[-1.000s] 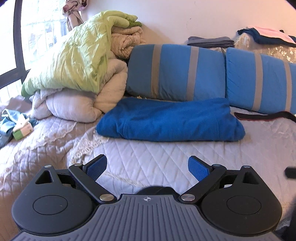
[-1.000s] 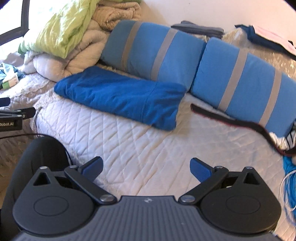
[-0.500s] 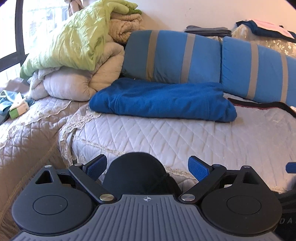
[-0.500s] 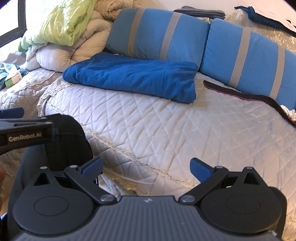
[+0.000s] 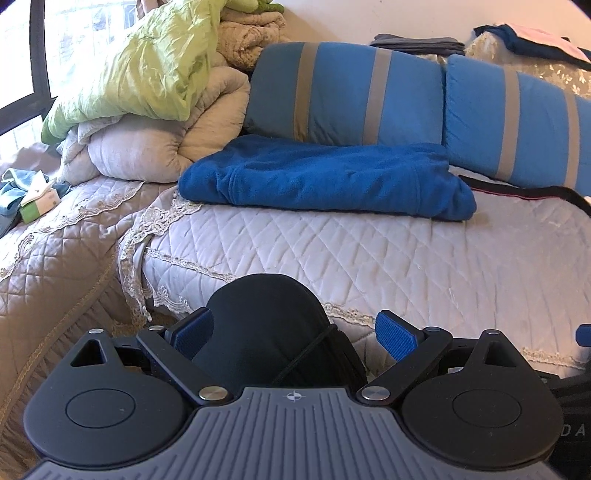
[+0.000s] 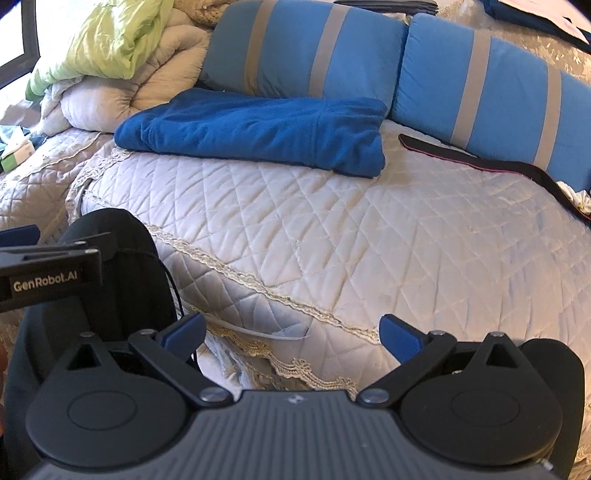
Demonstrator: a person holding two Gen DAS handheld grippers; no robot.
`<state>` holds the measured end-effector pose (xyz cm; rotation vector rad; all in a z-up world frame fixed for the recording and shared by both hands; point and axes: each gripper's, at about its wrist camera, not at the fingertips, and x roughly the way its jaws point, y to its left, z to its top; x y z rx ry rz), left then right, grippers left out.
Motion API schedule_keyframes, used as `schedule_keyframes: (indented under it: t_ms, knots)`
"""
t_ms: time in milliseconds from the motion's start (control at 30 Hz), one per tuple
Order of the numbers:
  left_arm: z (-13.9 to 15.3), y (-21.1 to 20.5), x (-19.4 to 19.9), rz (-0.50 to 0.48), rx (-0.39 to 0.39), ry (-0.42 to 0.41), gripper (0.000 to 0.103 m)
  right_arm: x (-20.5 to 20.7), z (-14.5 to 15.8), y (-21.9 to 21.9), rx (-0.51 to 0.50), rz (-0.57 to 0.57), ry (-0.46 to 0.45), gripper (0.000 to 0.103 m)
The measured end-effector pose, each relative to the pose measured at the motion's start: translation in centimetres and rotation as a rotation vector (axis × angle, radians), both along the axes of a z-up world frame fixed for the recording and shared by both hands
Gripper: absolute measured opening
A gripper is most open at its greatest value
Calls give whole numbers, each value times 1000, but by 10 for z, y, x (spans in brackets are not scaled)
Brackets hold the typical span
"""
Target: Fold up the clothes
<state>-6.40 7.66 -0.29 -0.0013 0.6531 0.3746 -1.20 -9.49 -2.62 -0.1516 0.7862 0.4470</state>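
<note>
Quilted white bedspread (image 5: 369, 258) covers the bed and serves as the work surface. One folded blue fleece garment (image 5: 325, 177) lies at its far edge, just in front of two blue grey-striped cushions (image 5: 347, 92), apparently set aside as finished. Left gripper (image 5: 293, 332) and right gripper (image 6: 291, 332) both hover at the near edge, jaws wide, holding nothing.

A bed (image 5: 424, 258) under a pale quilted cover fills the room — striped blue cushions (image 5: 343, 92) along a cream wall (image 5: 332, 18), a bright window (image 5: 22, 48) at the left edge.
</note>
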Motion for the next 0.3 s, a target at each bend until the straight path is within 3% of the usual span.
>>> schedule_keyframes:
  t_ms: [300]
  knots:
    - [-4,-3,1,-22,-12,5,96,1,-1,-1,0,4,10,103]
